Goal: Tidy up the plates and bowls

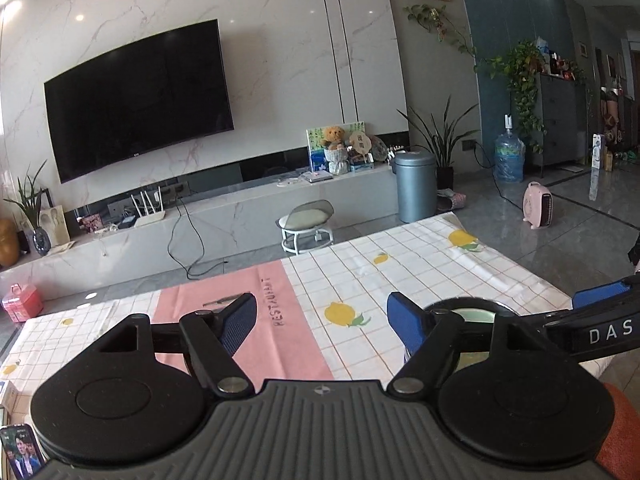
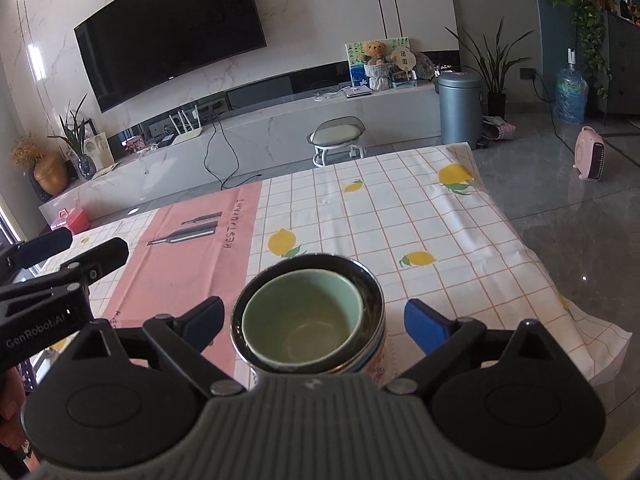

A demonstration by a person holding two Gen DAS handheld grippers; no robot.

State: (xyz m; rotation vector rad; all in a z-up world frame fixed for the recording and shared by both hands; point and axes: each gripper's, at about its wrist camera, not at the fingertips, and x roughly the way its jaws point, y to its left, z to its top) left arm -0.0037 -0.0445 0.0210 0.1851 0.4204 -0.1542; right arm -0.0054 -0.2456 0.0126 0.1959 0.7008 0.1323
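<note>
Bowls [image 2: 308, 320] sitting nested near table's front edge: green bowl [image 2: 300, 312] inside dark bowl [image 2: 370, 300], tilted vs rim. R gripper [image 2: 314, 320] is spreading wide around the stack, pads [image 2: 424, 326] not touching it, gripping nothing. L gripper [image 1: 320, 320] is also gaping wide, empty, over pink mat [image 1: 248, 320]. Cloth [image 2: 400, 216] beyond the stack is lying open to far edge; R edge is dropping to floor [image 2: 560, 208]. L view is showing only a sliver of the bowls [image 1: 476, 314] behind its R finger, plus a phone [image 1: 20, 454] at lower left; R view is showing the full stack.
</note>
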